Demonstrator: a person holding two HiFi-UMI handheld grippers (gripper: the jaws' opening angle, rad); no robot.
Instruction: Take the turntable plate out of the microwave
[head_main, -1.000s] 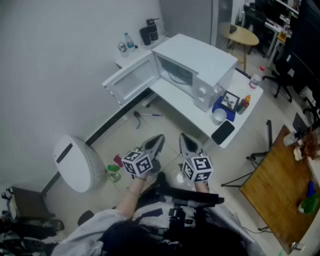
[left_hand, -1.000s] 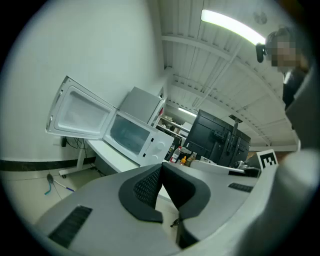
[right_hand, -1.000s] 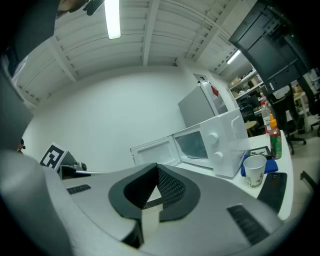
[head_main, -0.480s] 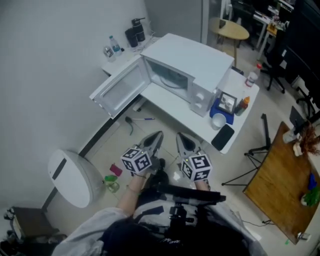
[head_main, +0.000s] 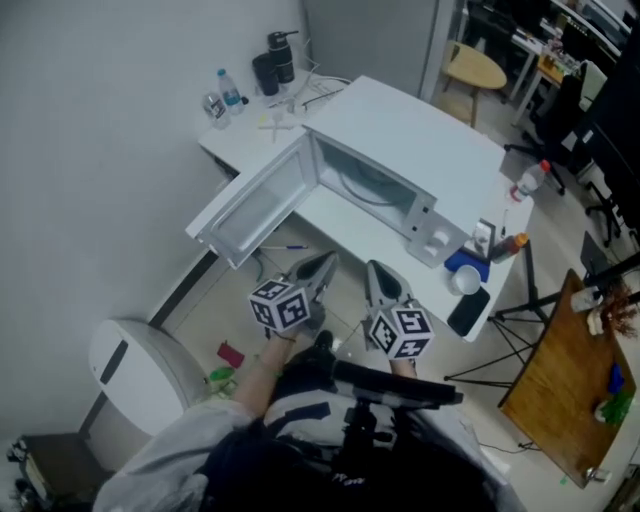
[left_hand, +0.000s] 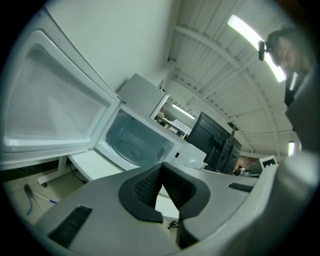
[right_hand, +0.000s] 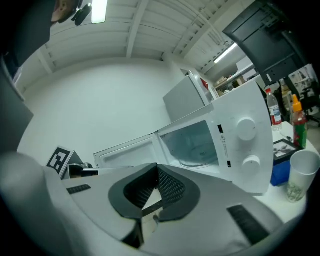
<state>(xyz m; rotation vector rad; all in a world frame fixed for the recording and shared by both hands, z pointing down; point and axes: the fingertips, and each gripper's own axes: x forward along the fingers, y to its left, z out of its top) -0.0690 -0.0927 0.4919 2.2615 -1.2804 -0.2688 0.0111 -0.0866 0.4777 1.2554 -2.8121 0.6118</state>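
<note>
Left gripper (head_main: 320, 266) and right gripper (head_main: 377, 274): jaws pressed together, empty; microwave (head_main: 410, 140) at 12 o'clock; door (head_main: 252, 207) open; plate (head_main: 366, 186) inside.

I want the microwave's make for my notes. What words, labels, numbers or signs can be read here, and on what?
No word or number reads clearly.
Microwave front: warning triangle with fine print beside it, too small to read.
Marker cubes: black-and-white square patterns, no letters.
Bottles beside the microwave: labels blurred.
</note>
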